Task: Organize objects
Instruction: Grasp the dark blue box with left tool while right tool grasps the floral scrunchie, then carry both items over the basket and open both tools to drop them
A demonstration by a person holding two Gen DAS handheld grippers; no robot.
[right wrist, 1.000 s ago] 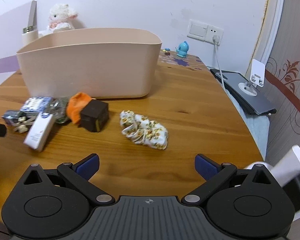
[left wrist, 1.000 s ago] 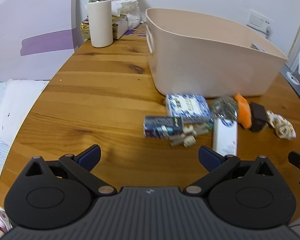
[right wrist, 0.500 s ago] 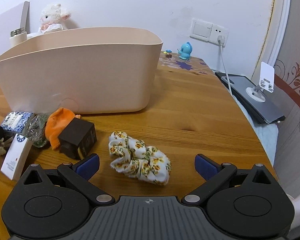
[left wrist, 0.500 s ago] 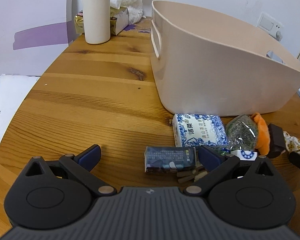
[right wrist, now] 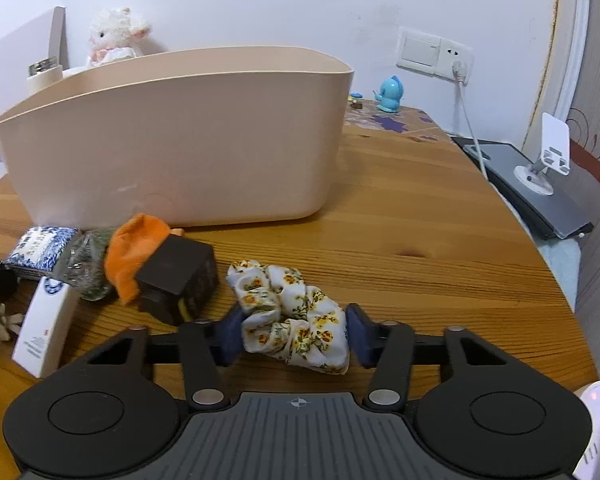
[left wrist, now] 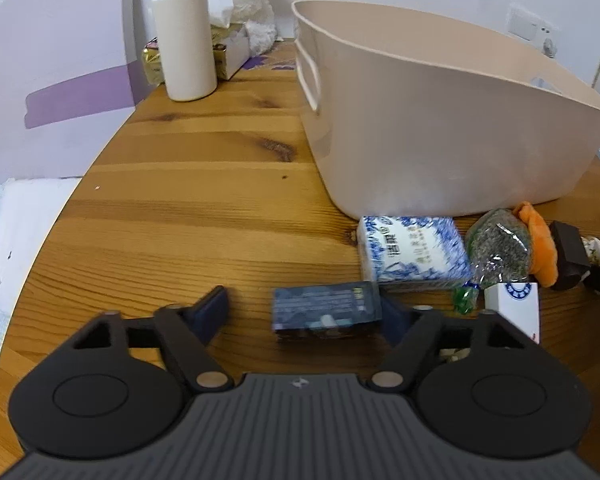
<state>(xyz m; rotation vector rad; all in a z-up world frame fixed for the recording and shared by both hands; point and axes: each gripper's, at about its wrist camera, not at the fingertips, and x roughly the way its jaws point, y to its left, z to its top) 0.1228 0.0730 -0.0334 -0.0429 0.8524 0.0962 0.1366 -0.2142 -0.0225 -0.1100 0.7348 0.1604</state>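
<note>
A beige plastic bin [left wrist: 440, 128] stands on the round wooden table [left wrist: 204, 200]; it also shows in the right wrist view [right wrist: 180, 140]. In front of it lie a dark blue box [left wrist: 326, 312], a blue-and-white packet [left wrist: 414, 250], a clear bag of dark bits [left wrist: 498, 246], an orange cloth [right wrist: 134, 248], a dark brown box [right wrist: 178, 284] and a white box [right wrist: 46, 328]. My left gripper [left wrist: 306, 312] is open around the dark blue box, its right finger against the box. My right gripper [right wrist: 294, 332] has its fingers on both sides of a floral scrunchie [right wrist: 292, 316], touching it.
A white flask [left wrist: 184, 44], small boxes and a plush lamb [right wrist: 114, 36] stand at the table's far left. A wall socket with a cable [right wrist: 458, 68], a blue figurine [right wrist: 390, 94], a dark tablet and a white phone stand [right wrist: 550, 152] are at the right.
Both grippers moved forward and down. The left one came around the dark blue box. The right one narrowed from wide open onto the scrunchie.
</note>
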